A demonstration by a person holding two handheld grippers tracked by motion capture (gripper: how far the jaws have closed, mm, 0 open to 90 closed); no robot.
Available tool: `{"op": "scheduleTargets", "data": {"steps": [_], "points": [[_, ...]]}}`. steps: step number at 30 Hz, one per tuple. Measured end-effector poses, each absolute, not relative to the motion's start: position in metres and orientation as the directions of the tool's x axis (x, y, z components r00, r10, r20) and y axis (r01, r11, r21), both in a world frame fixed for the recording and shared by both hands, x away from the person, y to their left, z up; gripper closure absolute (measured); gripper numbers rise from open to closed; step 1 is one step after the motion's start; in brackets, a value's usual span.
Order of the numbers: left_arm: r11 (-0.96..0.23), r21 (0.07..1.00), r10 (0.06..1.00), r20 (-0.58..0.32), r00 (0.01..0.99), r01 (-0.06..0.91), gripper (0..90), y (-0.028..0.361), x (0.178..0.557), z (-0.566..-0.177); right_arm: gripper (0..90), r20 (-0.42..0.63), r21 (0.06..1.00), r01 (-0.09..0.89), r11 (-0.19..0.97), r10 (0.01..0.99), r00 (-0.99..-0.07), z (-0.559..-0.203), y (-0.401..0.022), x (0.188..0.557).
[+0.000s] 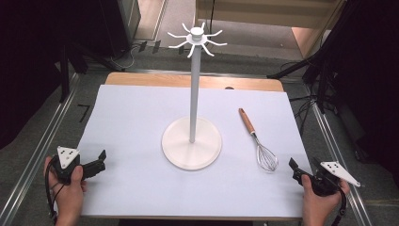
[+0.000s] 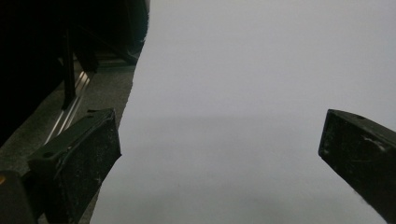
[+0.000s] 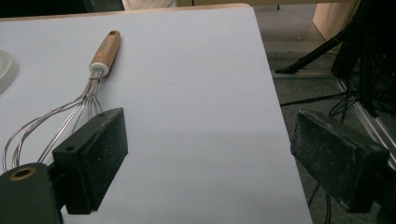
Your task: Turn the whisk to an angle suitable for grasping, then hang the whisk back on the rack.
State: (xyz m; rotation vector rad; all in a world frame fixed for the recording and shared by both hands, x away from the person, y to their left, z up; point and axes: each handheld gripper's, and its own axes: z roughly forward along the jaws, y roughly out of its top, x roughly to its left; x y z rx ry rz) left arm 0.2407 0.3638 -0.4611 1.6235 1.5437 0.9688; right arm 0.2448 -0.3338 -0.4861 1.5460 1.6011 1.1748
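A wooden table (image 1: 141,79) stands under a white sheet (image 1: 136,183) that covers nearly all of its top, leaving a strip of wood bare at the far edge. Grey floor (image 1: 28,141) surrounds it, with metal rails (image 1: 40,153) along both sides, black cables (image 1: 301,101) trailing nearby, and dark curtains (image 1: 28,56) beyond.

no readable text, labels or numbers

Whisk (image 1: 258,141): wooden handle, shiny wire; stand (image 1: 192,141) smooth white.
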Motion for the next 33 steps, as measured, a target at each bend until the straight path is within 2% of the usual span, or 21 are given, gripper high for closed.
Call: {"op": "scheduleTargets", "data": {"steps": [11,17,24,31,33], "points": [[-0.026,0.874,1.0,0.027,0.005,0.485,0.0,0.367,0.241,-0.461,13.1,0.138,0.895,0.442,-0.064,0.981,-0.136,-0.486,-0.332,0.245],[-0.048,0.874,0.999,0.05,0.008,0.483,0.0,0.365,0.241,-0.461,13.2,0.137,0.895,0.442,-0.062,0.981,-0.14,-0.486,-0.331,0.245],[-0.035,0.871,0.999,0.036,0.007,0.491,0.0,0.366,0.241,-0.461,13.7,0.104,0.892,0.452,-0.026,0.983,-0.149,-0.481,-0.328,0.245],[-0.036,0.872,0.999,0.04,0.004,0.489,0.0,0.366,0.241,-0.46,21.7,0.083,0.886,0.463,0.011,0.98,-0.182,-0.465,-0.323,0.249],[-0.03,0.872,0.999,0.035,0.0,0.488,0.0,0.366,0.241,-0.461,24.3,0.055,0.872,0.487,0.053,0.977,-0.205,-0.459,-0.317,0.252]]}}
